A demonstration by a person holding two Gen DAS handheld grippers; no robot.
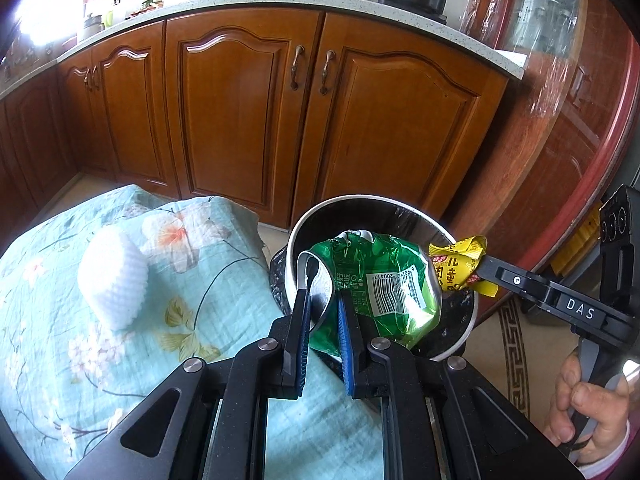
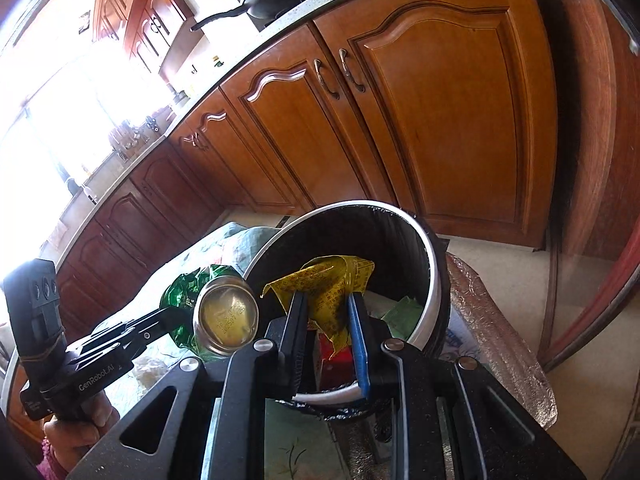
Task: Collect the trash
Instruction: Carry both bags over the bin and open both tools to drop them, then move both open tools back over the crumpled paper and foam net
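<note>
A round trash bin (image 1: 294,236) with a white rim and black liner stands beside the table; it also shows in the right wrist view (image 2: 434,280). My left gripper (image 1: 324,300) is shut on a crushed green can (image 1: 384,280) and holds it over the bin's near rim; the can's gold bottom shows in the right wrist view (image 2: 226,316). My right gripper (image 2: 326,308) is shut on a crumpled yellow wrapper (image 2: 320,280) over the bin's mouth; the wrapper also shows in the left wrist view (image 1: 460,264). Red and green trash lies inside the bin.
A floral teal tablecloth (image 1: 60,340) covers the table at left, with a white foam fruit net (image 1: 114,276) on it. Brown cabinet doors (image 1: 240,120) stand behind the bin, and pots sit on the counter above. A foil-wrapped surface (image 2: 500,320) lies right of the bin.
</note>
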